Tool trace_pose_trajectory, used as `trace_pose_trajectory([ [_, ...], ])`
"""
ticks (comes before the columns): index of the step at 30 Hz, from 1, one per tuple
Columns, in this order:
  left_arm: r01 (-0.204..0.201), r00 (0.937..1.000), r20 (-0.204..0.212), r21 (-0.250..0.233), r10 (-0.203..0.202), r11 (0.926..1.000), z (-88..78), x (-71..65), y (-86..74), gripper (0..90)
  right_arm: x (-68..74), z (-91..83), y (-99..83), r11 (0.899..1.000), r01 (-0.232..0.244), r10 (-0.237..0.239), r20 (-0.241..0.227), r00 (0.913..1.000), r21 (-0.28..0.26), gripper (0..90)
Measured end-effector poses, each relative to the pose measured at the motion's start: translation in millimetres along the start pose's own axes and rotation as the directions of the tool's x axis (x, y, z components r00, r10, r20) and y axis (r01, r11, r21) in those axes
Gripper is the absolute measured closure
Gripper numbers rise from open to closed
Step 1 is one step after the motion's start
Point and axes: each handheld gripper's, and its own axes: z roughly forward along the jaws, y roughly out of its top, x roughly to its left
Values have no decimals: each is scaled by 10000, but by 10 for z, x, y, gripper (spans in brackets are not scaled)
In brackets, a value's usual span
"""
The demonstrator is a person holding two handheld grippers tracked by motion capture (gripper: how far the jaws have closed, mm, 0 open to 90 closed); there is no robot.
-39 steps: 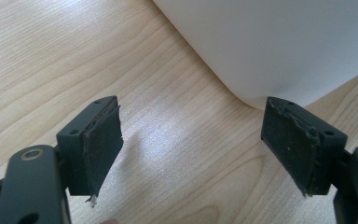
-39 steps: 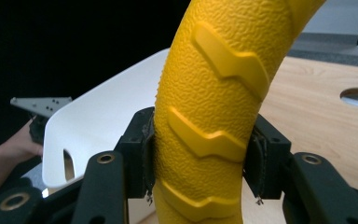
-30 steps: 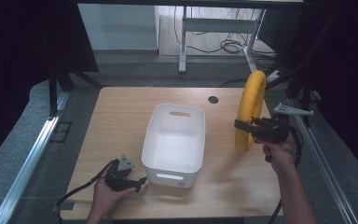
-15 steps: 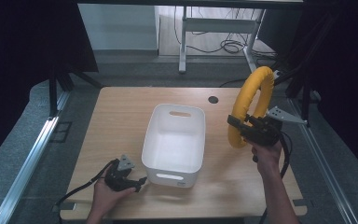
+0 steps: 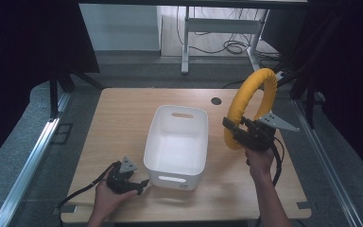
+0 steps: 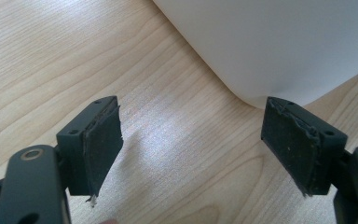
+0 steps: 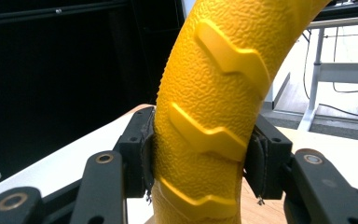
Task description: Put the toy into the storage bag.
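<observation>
Right tongs (image 5: 230,130) around yellow ring (image 5: 250,101)

The high view looks forward and down over the whole worktop (image 5: 123,123). The left tool view sits low, close to the bin (image 6: 279,42); the right tool view faces outward, nearly level, beyond the worktop edge.

The tabletop (image 5: 123,123) is light wood with a small dark round hole (image 5: 216,100) near its far edge. Around it the floor (image 5: 23,142) is grey carpet. Beyond the tabletop stands a white desk frame (image 5: 217,28), with black cables (image 5: 231,46) lying below it. Dark curtains (image 5: 28,42) hang on both sides of the tabletop.
</observation>
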Motion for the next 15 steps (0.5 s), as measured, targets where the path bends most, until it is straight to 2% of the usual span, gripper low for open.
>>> trace_pose_trajectory([
  [4,1,10000,4,14,-1,10000,-1,0,1,204,30,1,-6,9999,1,0,55,10000,-171,499],
  [10,-36,10000,22,33,36,10000,5,1,1,204,120,-18,3,9980,417,-398,406,9984,-475,499],
  [15,-41,10000,28,36,41,10000,8,-1,0,204,204,-35,9,9955,501,-462,502,9977,-798,498],
])
